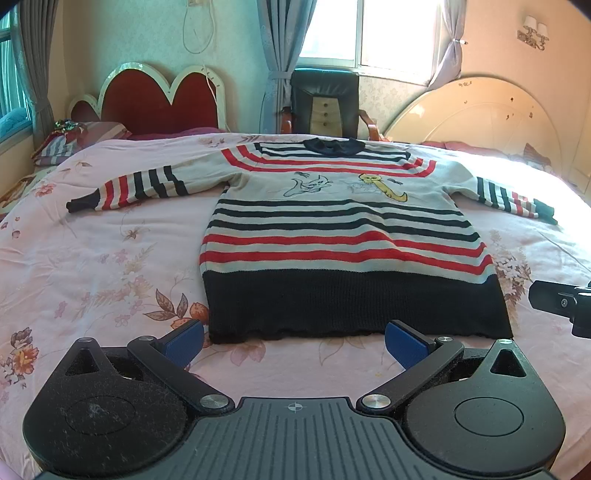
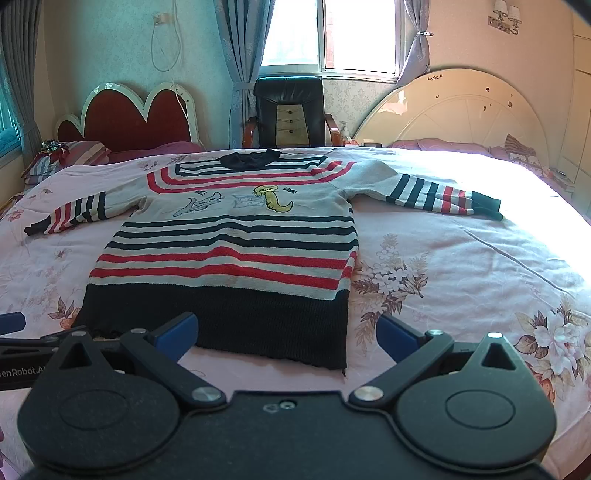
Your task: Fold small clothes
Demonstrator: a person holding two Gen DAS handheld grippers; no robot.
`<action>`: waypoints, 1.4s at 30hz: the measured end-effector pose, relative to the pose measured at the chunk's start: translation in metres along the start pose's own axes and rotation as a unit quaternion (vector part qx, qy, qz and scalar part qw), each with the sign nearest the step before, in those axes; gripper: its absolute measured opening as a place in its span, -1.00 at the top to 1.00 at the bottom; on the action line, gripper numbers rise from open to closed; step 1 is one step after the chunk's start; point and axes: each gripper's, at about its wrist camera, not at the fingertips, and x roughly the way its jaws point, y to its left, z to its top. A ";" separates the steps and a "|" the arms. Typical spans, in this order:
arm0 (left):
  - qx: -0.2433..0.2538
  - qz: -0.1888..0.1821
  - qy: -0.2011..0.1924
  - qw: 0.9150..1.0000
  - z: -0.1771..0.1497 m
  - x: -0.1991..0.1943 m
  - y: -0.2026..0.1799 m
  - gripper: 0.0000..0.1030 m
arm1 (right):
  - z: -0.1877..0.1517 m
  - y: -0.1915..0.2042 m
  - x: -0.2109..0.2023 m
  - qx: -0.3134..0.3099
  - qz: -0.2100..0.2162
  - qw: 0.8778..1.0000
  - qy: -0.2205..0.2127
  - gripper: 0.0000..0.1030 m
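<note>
At the bottom of the left wrist view, the left gripper (image 1: 293, 341) sits with its blue-padded fingers (image 1: 184, 341) spread wide and released, holding nothing, poised just short of the dark hem of a small knitted sweater striped in red, navy and white (image 1: 343, 229). At the bottom of the right wrist view, the right gripper (image 2: 286, 334) is likewise splayed apart and empty, its left blue pad (image 2: 179, 332) lying over the sweater's hem edge in the picture, though contact cannot be judged; the hem's lower right corner falls between the two pads. The left gripper's black body also shows at the lower left edge of this view, and the right gripper's tip (image 1: 561, 301) pokes in at the right edge of the left view. The sweater lies flat and face up in the centre of both frames on a pink floral bedsheet (image 1: 92, 266), its wide navy band nearest, cartoon figures across the chest, sleeves stretched out to left and right, and dark collar farthest away. Beyond the bed, in the upper left, stands a red heart-shaped headboard with a white rim (image 1: 155, 99); at upper centre a black office chair (image 2: 290, 110) stands below a bright window with grey curtains (image 2: 332, 33); at upper right a cream rounded headboard (image 2: 461, 114) leans against the wall.
</note>
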 end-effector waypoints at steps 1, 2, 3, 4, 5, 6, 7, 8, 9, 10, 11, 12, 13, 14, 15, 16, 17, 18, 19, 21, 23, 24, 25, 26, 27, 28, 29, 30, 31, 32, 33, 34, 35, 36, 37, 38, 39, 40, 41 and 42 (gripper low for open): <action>0.000 0.000 0.000 1.000 0.000 0.000 0.000 -1.00 | 0.000 0.000 0.000 0.000 0.000 1.000 0.000 -0.98; 0.000 0.000 0.000 1.000 0.000 0.000 0.000 -1.00 | 0.000 0.000 0.000 0.000 -0.001 1.000 0.000 -0.98; 0.001 0.000 0.000 1.000 0.000 0.000 0.000 -1.00 | 0.000 0.000 0.000 0.000 0.000 1.000 0.000 -0.98; 0.000 0.000 0.000 1.000 0.000 0.000 0.001 -1.00 | 0.000 0.000 0.000 0.000 -0.001 1.000 0.000 -0.98; 0.000 0.000 0.001 1.000 0.000 0.000 0.001 -1.00 | 0.000 0.000 0.000 0.000 0.000 1.000 0.000 -0.98; 0.000 0.000 0.001 1.000 -0.001 0.000 0.001 -1.00 | 0.000 0.000 0.000 0.000 0.000 1.000 0.000 -0.98; 0.000 0.000 0.001 1.000 0.000 0.001 0.001 -1.00 | 0.000 0.000 0.000 0.000 0.000 1.000 0.000 -0.98; 0.001 0.000 0.001 1.000 0.000 0.001 0.001 -1.00 | 0.000 0.000 0.000 0.000 0.000 1.000 0.000 -0.98; 0.000 0.001 0.002 1.000 0.000 0.001 0.001 -1.00 | 0.000 0.000 0.000 0.000 0.000 1.000 -0.001 -0.98; 0.000 0.001 0.002 1.000 0.000 0.001 0.001 -1.00 | 0.000 0.000 0.000 0.001 0.000 1.000 0.000 -0.98; 0.000 0.000 0.003 1.000 0.000 0.001 0.000 -1.00 | 0.000 0.000 0.000 0.001 0.000 1.000 0.000 -0.98; -0.002 -0.001 0.004 1.000 0.000 0.001 0.000 -1.00 | 0.000 0.000 0.000 0.001 -0.001 1.000 -0.001 -0.98; -0.003 -0.003 0.004 1.000 0.000 0.002 0.000 -1.00 | 0.000 0.000 0.000 0.001 -0.001 1.000 -0.001 -0.98; -0.002 -0.006 0.006 1.000 0.001 0.003 -0.001 -1.00 | 0.000 -0.001 0.000 0.002 -0.001 1.000 -0.002 -0.98; 0.000 -0.011 0.008 1.000 0.002 0.004 -0.002 -1.00 | 0.000 -0.003 0.000 0.005 -0.002 1.000 -0.004 -0.98; 0.001 -0.016 0.008 1.000 0.004 0.005 -0.005 -1.00 | 0.001 -0.006 0.001 0.010 -0.003 1.000 -0.007 -0.98; 0.001 -0.021 0.008 1.000 0.006 0.007 -0.007 -1.00 | 0.002 -0.010 0.002 0.018 -0.002 1.000 -0.008 -0.98; 0.001 -0.025 0.010 1.000 0.010 0.010 -0.010 -1.00 | 0.004 -0.017 0.003 0.030 -0.001 0.999 -0.011 -0.98; 0.000 -0.031 0.009 0.999 0.015 0.014 -0.013 -1.00 | 0.007 -0.024 0.005 0.041 -0.003 0.999 -0.014 -0.98; 0.005 -0.040 -0.003 0.999 0.028 0.021 -0.018 -1.00 | 0.017 -0.047 0.012 0.071 -0.015 0.997 -0.025 -0.96; 0.012 -0.056 -0.016 0.998 0.045 0.033 -0.024 -1.00 | 0.030 -0.075 0.021 0.098 -0.029 0.994 -0.040 -0.86; 0.014 -0.050 -0.015 0.999 0.054 0.042 -0.027 -1.00 | 0.037 -0.088 0.025 0.110 -0.036 0.992 -0.048 -0.77; 0.017 -0.053 -0.011 0.998 0.063 0.053 -0.030 -1.00 | 0.045 -0.103 0.030 0.124 -0.044 0.990 -0.057 -0.72; 0.019 -0.063 -0.007 0.998 0.072 0.063 -0.032 -1.00 | 0.053 -0.121 0.038 0.138 -0.051 0.987 -0.065 -0.62; 0.015 -0.063 -0.006 0.998 0.080 0.071 -0.034 -1.00 | 0.062 -0.139 0.046 0.153 -0.055 0.984 -0.073 -0.52; 0.005 -0.058 -0.009 0.998 0.088 0.079 -0.035 -1.00 | 0.069 -0.158 0.056 0.169 -0.055 0.981 -0.082 -0.44; -0.005 -0.053 -0.012 0.998 0.095 0.086 -0.036 -1.00 | 0.076 -0.178 0.069 0.187 -0.056 0.977 -0.088 -0.26; -0.012 -0.048 -0.013 0.999 0.101 0.094 -0.038 -1.00 | 0.083 -0.197 0.083 0.209 -0.057 0.972 -0.090 -0.11; -0.018 -0.038 -0.012 0.999 0.109 0.104 -0.042 -1.00 | 0.087 -0.214 0.097 0.231 -0.056 0.967 -0.090 -0.05; -0.021 -0.029 -0.013 0.999 0.114 0.111 -0.046 -1.00 | 0.091 -0.236 0.117 0.259 -0.056 0.960 -0.088 0.03; -0.024 -0.023 -0.013 0.999 0.119 0.122 -0.049 -1.00 | 0.094 -0.252 0.134 0.280 -0.058 0.954 -0.086 0.10; -0.029 -0.017 -0.011 0.999 0.125 0.131 -0.052 -1.00 | 0.094 -0.271 0.154 0.304 -0.060 0.947 -0.084 0.12; -0.034 -0.011 -0.008 0.999 0.129 0.139 -0.055 -1.00 | 0.094 -0.285 0.170 0.320 -0.059 0.942 -0.084 0.15; -0.038 -0.007 -0.008 0.999 0.132 0.146 -0.058 -1.00 | 0.094 -0.297 0.187 0.330 -0.060 0.938 -0.085 0.15; -0.043 -0.002 -0.008 0.999 0.136 0.156 -0.061 -1.00 | 0.092 -0.308 0.205 0.341 -0.061 0.934 -0.085 0.15; -0.048 0.003 -0.006 0.999 0.138 0.163 -0.063 -1.00 | 0.090 -0.320 0.223 0.358 -0.056 0.928 -0.082 0.15; -0.054 0.010 0.000 0.998 0.140 0.172 -0.064 -1.00 | 0.086 -0.331 0.239 0.382 -0.048 0.920 -0.076 0.15; -0.059 0.015 0.005 0.998 0.142 0.179 -0.065 -1.00 | 0.082 -0.341 0.253 0.403 -0.044 0.911 -0.071 0.15; -0.064 0.018 0.008 0.998 0.143 0.185 -0.066 -1.00 | 0.077 -0.349 0.265 0.420 -0.041 0.904 -0.067 0.15; -0.072 0.022 0.010 0.997 0.143 0.190 -0.066 -1.00 | 0.073 -0.355 0.277 0.435 -0.035 0.897 -0.066 0.16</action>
